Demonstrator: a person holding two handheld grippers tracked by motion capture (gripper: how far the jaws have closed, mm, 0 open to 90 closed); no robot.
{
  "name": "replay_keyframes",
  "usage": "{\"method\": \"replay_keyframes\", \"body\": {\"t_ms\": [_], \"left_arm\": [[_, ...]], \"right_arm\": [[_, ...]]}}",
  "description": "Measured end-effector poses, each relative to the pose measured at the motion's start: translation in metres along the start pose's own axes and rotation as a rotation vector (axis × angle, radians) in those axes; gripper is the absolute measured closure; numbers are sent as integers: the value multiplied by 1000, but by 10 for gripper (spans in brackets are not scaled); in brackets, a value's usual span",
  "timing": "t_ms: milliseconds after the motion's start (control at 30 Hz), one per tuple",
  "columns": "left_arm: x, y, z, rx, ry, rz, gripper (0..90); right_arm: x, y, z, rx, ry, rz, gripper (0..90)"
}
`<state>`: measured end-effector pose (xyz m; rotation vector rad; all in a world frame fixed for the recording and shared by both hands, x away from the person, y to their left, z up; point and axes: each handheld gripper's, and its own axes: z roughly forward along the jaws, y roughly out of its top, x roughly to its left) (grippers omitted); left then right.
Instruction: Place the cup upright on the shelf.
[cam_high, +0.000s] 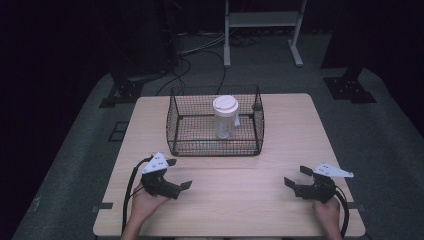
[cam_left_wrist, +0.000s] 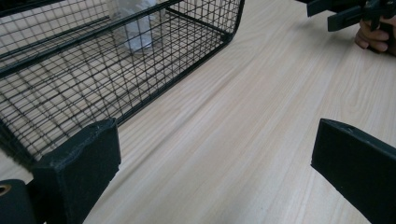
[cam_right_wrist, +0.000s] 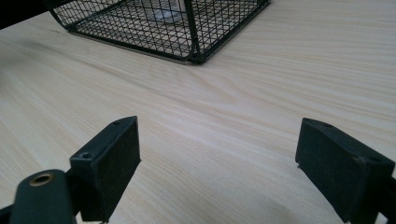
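- A clear cup (cam_high: 224, 119) with a white lid stands upright inside the black wire basket (cam_high: 173, 131) at the middle of the wooden table (cam_high: 290, 130), toward the far side from the person.
- The cup sits near the centre of the basket floor, a little toward the back wall, and seems to be clear of the mesh on every side.
- Its long axis runs straight up, lid on top and base on the basket floor, so it points at the ceiling rather than toward either hand.
- The left gripper (cam_high: 175, 176) rests low over the near left part of the table with its jaws spread wide and nothing between them; its own view looks along the basket's near wall, with the cup's blurred lower part (cam_left_wrist: 133, 28) behind the mesh.
- The right gripper (cam_high: 298, 179) rests over the near right part of the table, jaws likewise wide apart and empty.
- From both grippers the cup lies forward and inward, behind the basket's near wall and below its rim.
- The left gripper looks somewhat nearer the basket, so it seems the likelier one to reach.
- Since the mesh blocks a level approach, any reach would probably have to come down through the open top, closing on the cup's sides just under the lid.
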<state>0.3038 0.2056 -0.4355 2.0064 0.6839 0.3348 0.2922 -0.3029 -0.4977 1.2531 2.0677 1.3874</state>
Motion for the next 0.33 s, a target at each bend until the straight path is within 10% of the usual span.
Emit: {"method": "replay_keyframes", "body": {"t_ms": [333], "left_arm": [[-1,-22,-14,-58,55,-14,5]], "right_arm": [[0,0,-1,-4,3,4,129]]}}
